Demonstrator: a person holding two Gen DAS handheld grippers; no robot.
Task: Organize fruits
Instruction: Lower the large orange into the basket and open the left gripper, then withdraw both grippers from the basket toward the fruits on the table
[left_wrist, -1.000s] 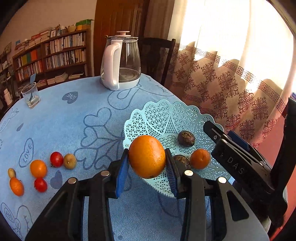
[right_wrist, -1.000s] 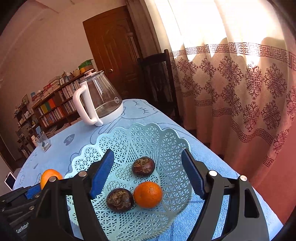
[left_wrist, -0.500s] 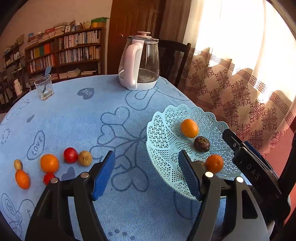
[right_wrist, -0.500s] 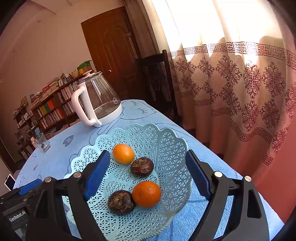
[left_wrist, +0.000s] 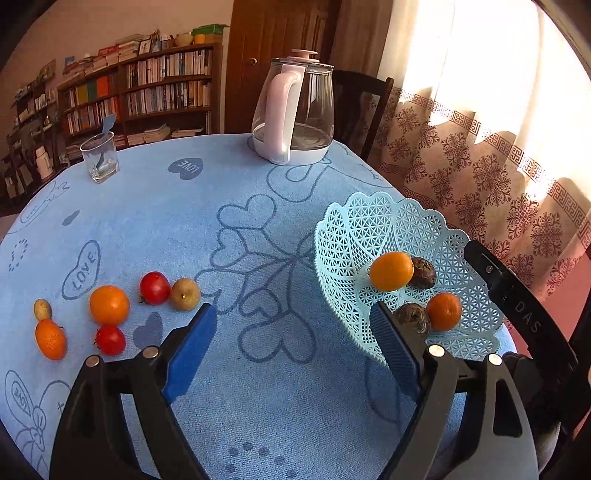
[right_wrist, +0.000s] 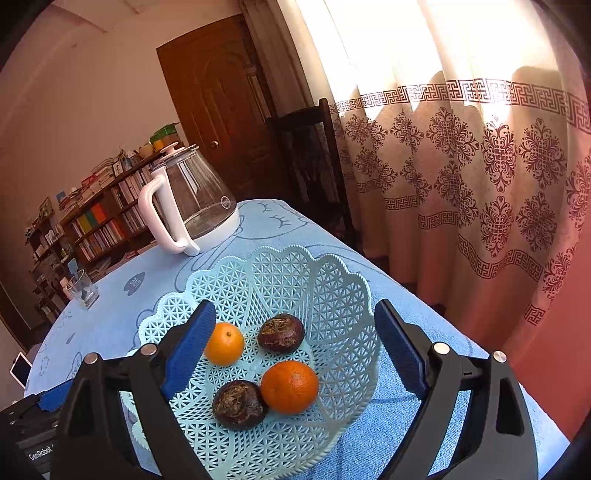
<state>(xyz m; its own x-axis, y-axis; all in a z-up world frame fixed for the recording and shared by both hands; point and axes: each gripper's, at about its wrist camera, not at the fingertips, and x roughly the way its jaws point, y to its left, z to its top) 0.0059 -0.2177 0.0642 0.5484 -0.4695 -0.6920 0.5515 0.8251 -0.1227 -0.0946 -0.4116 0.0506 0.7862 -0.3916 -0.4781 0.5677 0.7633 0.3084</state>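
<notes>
Left gripper (left_wrist: 291, 347): your jaws are opening, empty.
Right gripper (right_wrist: 295, 343): opening, empty, over the basket (right_wrist: 332, 280).
Orange (right_wrist: 224, 343): frame centre-left, inside.

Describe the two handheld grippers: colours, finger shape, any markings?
Both match: the left gripper and the right gripper have matte black angular frames, silver round pivot pins, and two flat fingers faced with ribbed blue pads. The left wrist view shows white "DAS" lettering on the right gripper's body; the right wrist view shows "GenRobot" on the left's. No cables, hands or sleeves in view.
</notes>
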